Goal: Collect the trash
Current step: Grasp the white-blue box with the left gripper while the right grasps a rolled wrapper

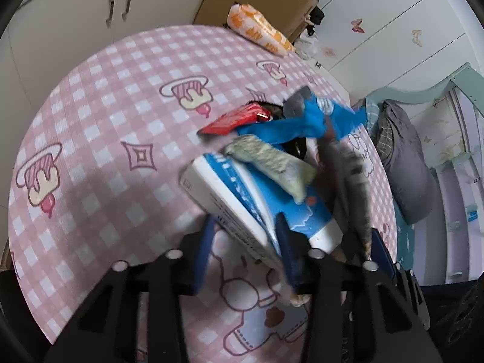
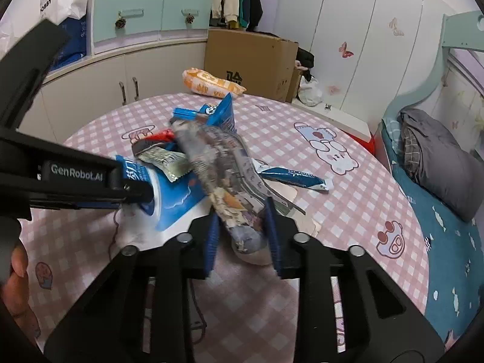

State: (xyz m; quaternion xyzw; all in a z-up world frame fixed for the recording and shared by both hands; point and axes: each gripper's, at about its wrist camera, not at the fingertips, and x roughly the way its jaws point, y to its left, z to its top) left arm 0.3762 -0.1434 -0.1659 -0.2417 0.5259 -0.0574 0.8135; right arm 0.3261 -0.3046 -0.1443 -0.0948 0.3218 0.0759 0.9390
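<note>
The round table (image 2: pixel 348 127), draped in pink checked cloth, carries a heap of trash near its middle. A blue-and-white carton (image 1: pixel 239 202) lies with its long axis running from 5 toward 11 o'clock; the left gripper (image 1: pixel 242 251) clamps its near end. A crinkled grey printed wrapper (image 2: pixel 224 181), long and tube-shaped, points toward 11 o'clock, pinched narrowly by the right gripper (image 2: pixel 242 236), angled downward.

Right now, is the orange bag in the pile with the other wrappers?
No, the orange bag lies alone at the table's far edge.
</note>
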